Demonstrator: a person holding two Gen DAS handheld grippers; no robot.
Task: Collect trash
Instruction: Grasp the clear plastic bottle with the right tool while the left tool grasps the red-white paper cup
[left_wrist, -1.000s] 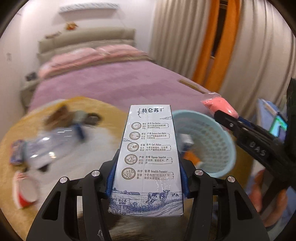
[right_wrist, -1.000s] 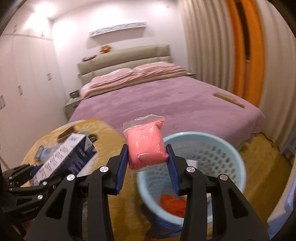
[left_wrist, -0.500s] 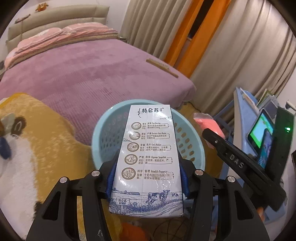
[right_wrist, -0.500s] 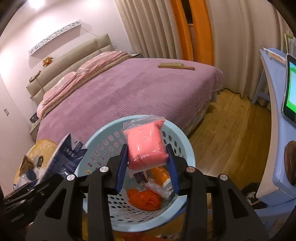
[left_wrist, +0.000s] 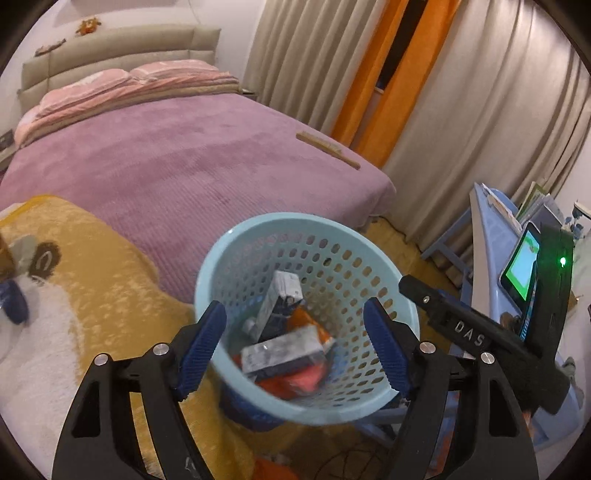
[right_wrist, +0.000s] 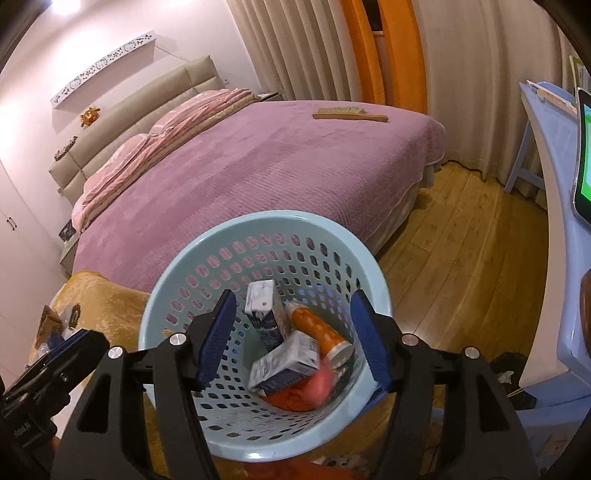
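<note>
A light blue perforated basket (left_wrist: 221, 254) (right_wrist: 173, 280) stands beside the bed. Inside it lie a milk carton (left_wrist: 282, 349) (right_wrist: 284, 363), a second upright carton (left_wrist: 279, 302) (right_wrist: 264, 314), an orange bottle (right_wrist: 317, 330) and a pink bag (left_wrist: 306, 380) (right_wrist: 319, 380). My left gripper (left_wrist: 295, 339) is open and empty above the basket. My right gripper (right_wrist: 293, 332) is open and empty above the basket too; its body shows at the right in the left wrist view (left_wrist: 461, 328).
A yellow and white blanket (left_wrist: 81, 291) with more trash at its left edge (left_wrist: 14, 280) lies left of the basket. The purple bed (right_wrist: 258, 173) carries a wooden brush (right_wrist: 351, 116). A blue desk (right_wrist: 554, 184) with a lit screen (left_wrist: 522, 266) stands at the right.
Both grippers have opened over the basket. The milk carton dropped from the left and the pink bag from the right; both now lie inside the basket.
</note>
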